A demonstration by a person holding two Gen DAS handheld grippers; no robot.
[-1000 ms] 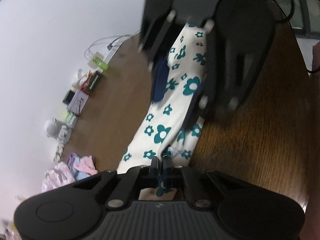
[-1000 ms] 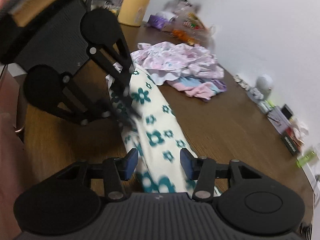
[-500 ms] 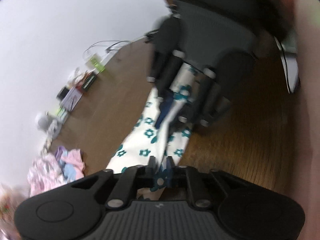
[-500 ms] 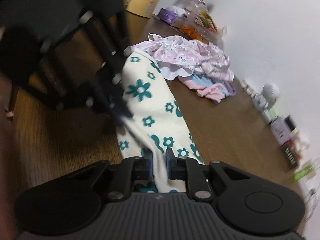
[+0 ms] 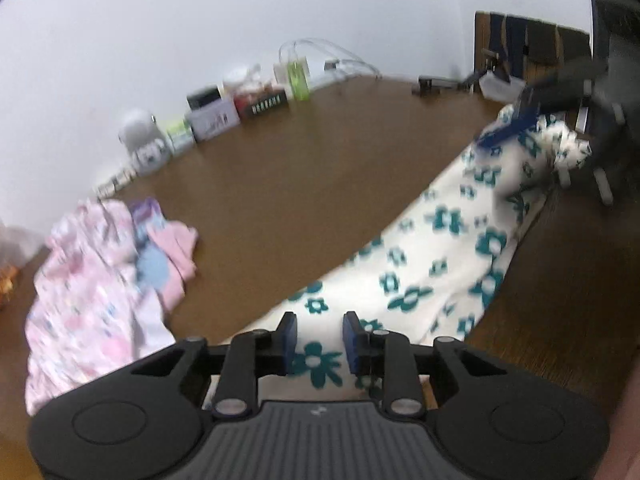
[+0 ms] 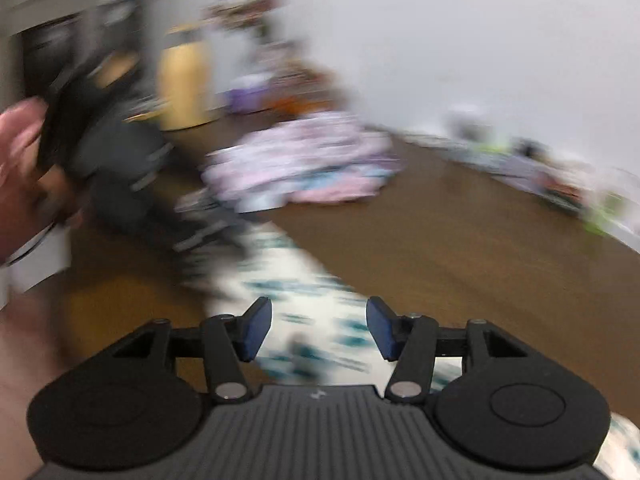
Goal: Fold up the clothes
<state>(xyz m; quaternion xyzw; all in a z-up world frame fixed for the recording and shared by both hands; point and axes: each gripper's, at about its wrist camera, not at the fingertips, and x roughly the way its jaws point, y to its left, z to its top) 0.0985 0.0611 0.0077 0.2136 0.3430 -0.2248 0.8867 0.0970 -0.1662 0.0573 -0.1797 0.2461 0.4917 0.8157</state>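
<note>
Seen from the left wrist, the left gripper (image 5: 318,338) hangs over the near end of a cream garment with teal flowers (image 5: 436,256), which lies in a long strip on the brown wooden table (image 5: 304,184). Its jaws have just been opening; the blue pads (image 5: 289,336) stand a little apart, and the cloth shows in the gap below them without either pad pressing on it. The strip runs ahead and to the right of this gripper to its far end, where the right gripper (image 5: 516,120) appears, blurred, over the bunched edge. Ahead and to the left of the left gripper lies a heap of pink and lilac clothes (image 5: 100,280), well apart from the flowered garment. Beyond it, along the white wall (image 5: 200,20), stands a row of small boxes (image 5: 224,114) and a white rounded object (image 5: 140,136), with clear cables (image 5: 320,52) looping behind.

The right wrist view is heavily smeared. The right gripper (image 6: 319,328) has its jaws about half spread, having just been opening, and its blue pads (image 6: 256,328) grip nothing; the flowered garment (image 6: 296,288) lies beneath and between them, stretching ahead and to the left. At that far end the left gripper (image 6: 208,240) is a dark blur, with a person's hand (image 6: 20,160) behind it at the left edge. Straight ahead sits the pink heap (image 6: 304,168), and farther left a yellow container (image 6: 186,88) near the wall.
</note>
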